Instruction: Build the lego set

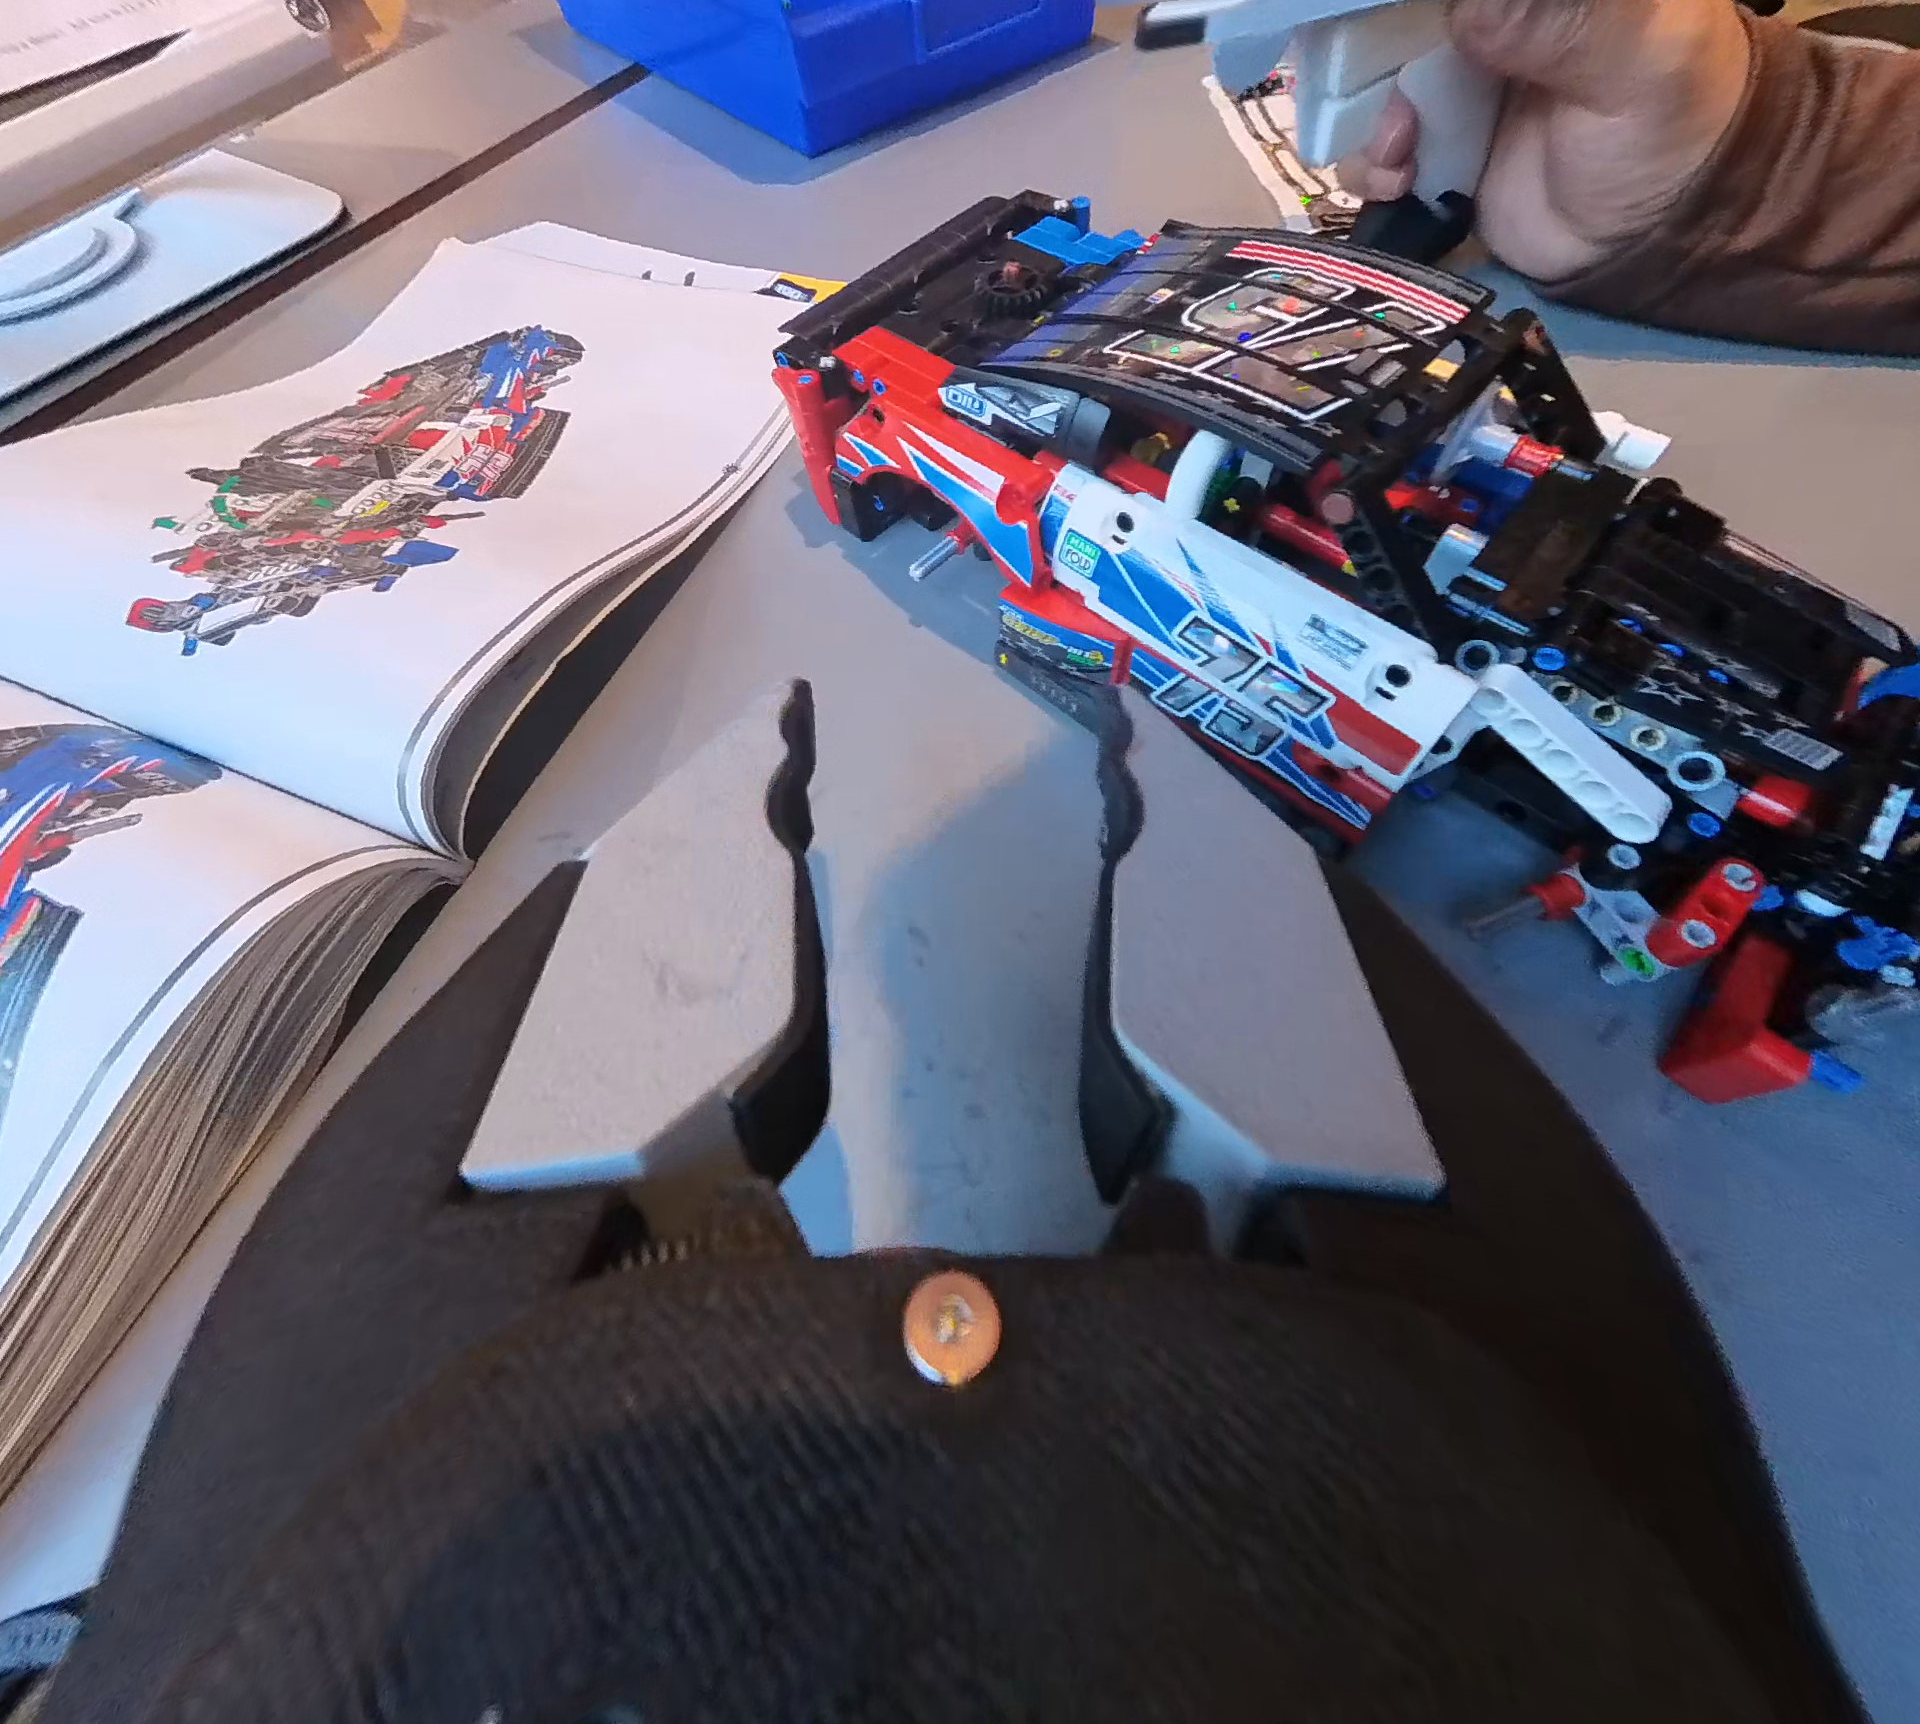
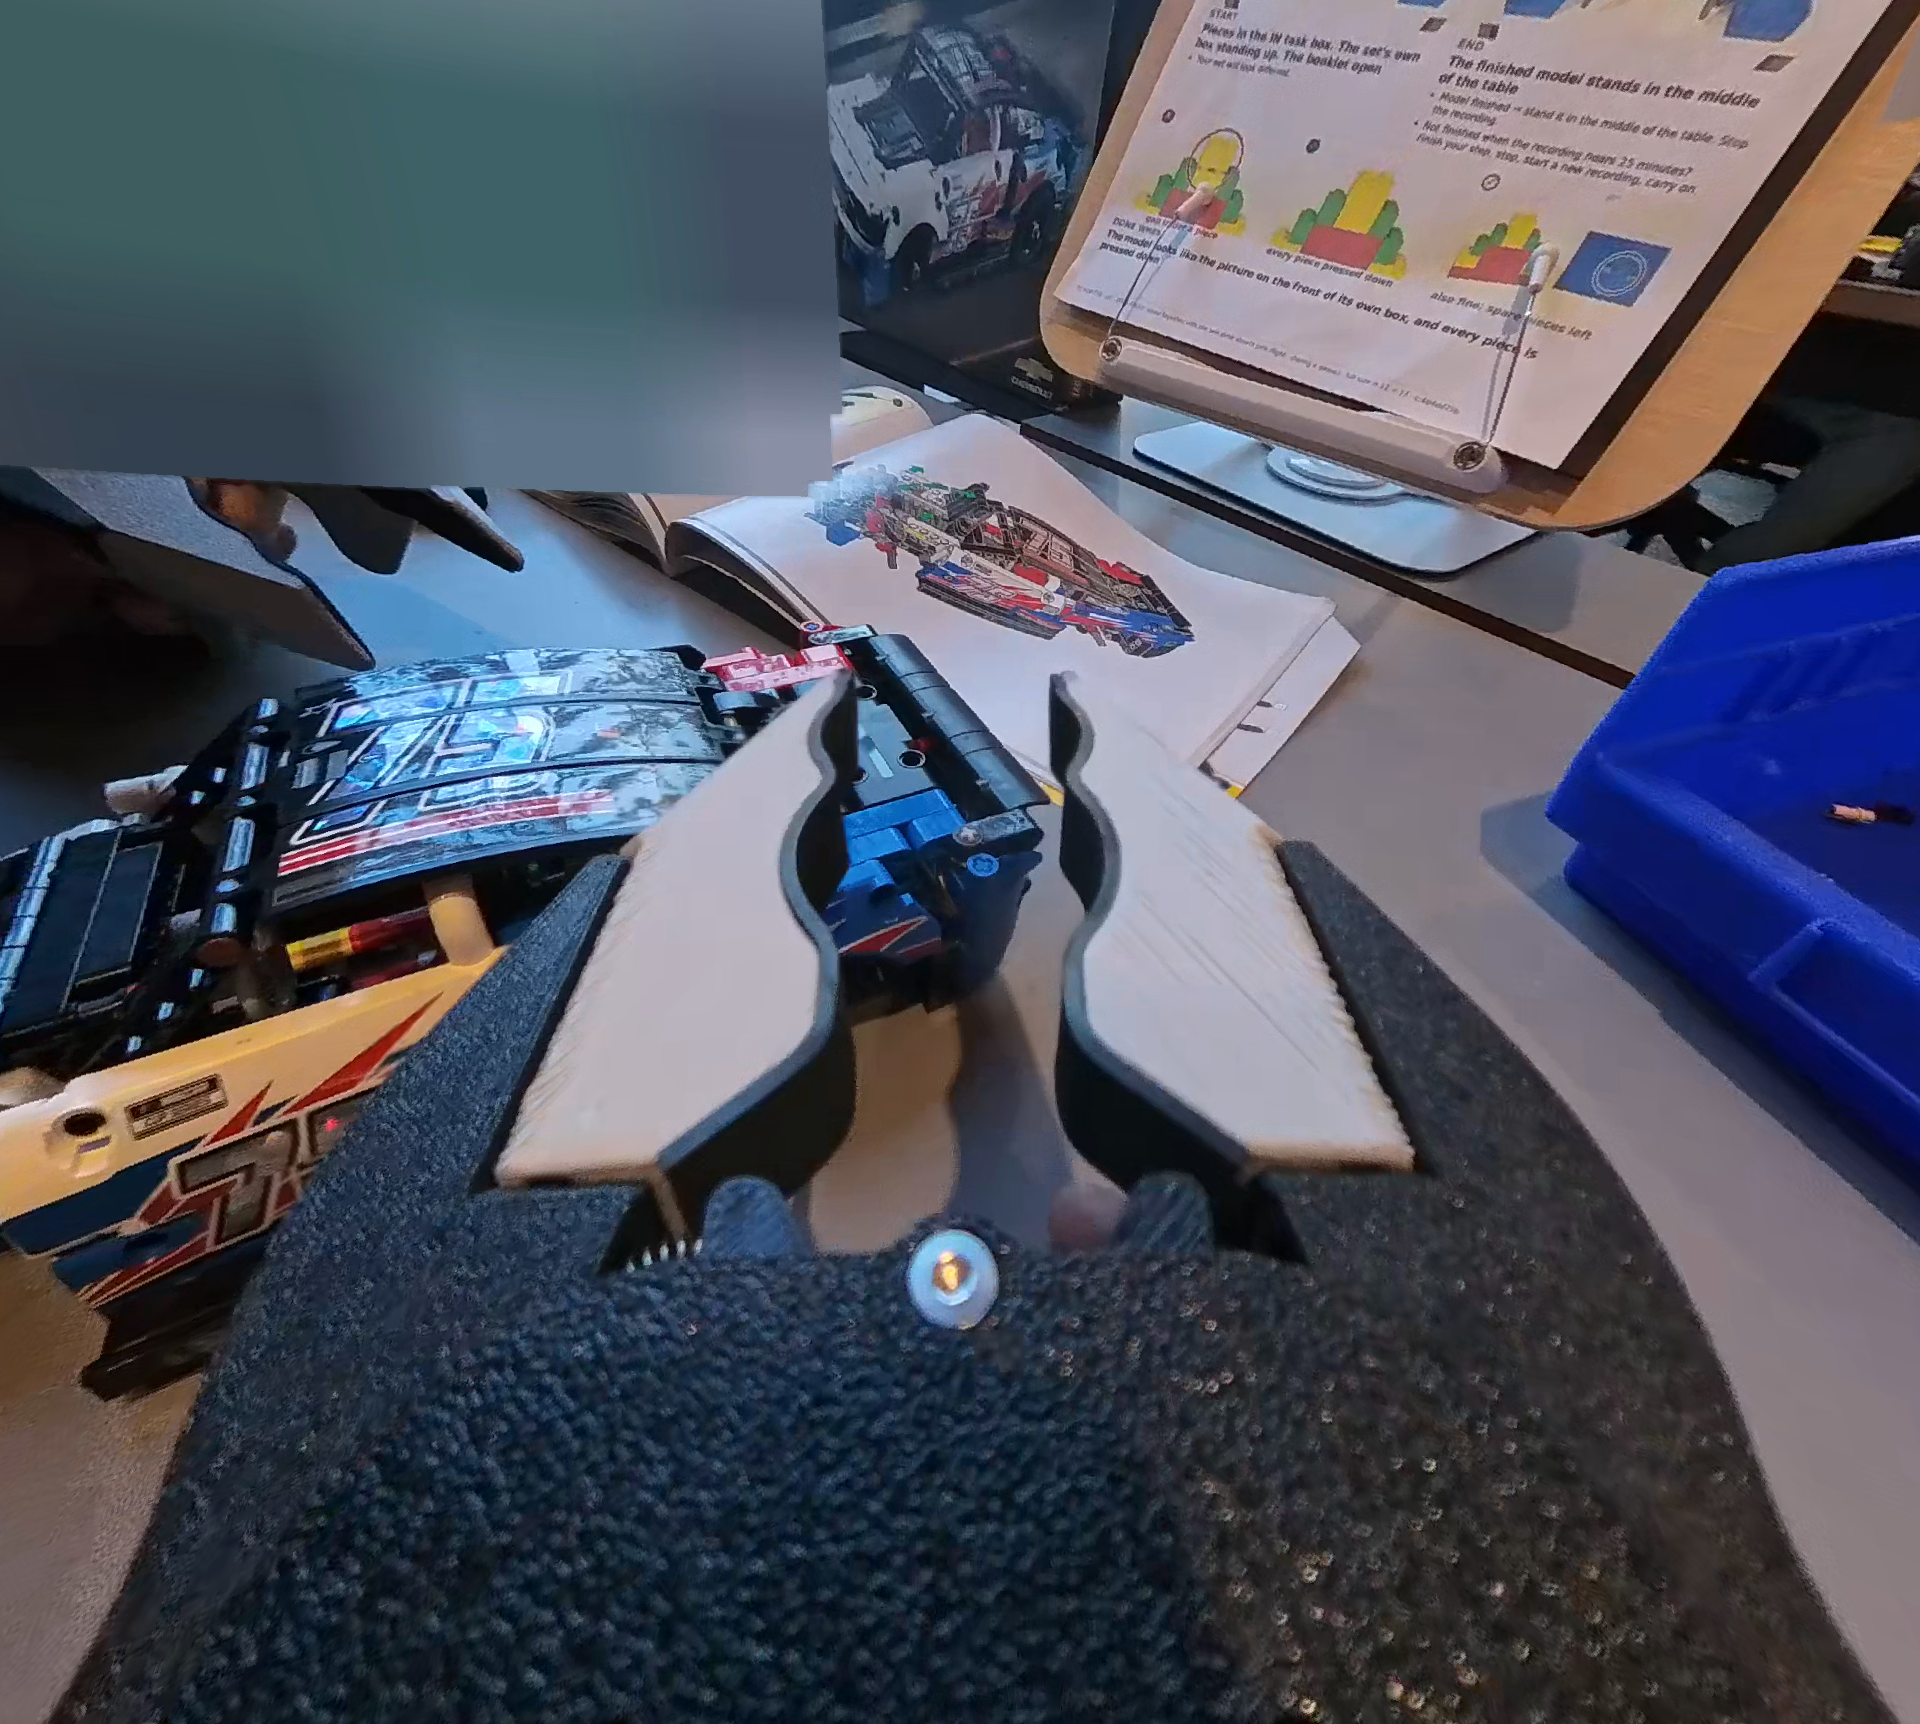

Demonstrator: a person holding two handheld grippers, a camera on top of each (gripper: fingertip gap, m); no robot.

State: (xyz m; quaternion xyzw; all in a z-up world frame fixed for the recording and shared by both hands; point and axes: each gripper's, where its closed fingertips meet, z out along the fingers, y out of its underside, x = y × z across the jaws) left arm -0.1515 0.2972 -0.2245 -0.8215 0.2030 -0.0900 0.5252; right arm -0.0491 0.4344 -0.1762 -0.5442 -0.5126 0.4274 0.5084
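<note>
The partly built red, white, blue and black lego race car (image 1: 1299,552) lies on the grey table, with bare axles where wheels would sit. My left gripper (image 1: 956,718) is open and empty, low over the table just in front of the car's side. My right gripper (image 2: 951,698) is open at the car's rear end (image 2: 914,833), and the blue and black rear corner shows between its fingers. The left wrist view shows a hand holding the right gripper's white handle (image 1: 1351,95) behind the car's roof.
An open instruction booklet (image 1: 364,531) lies left of the car. A blue bin (image 2: 1766,791) with a small loose piece (image 2: 1860,812) stands on the right. The set's box (image 2: 966,116) and a stand holding a printed sheet (image 2: 1455,116) are at the back.
</note>
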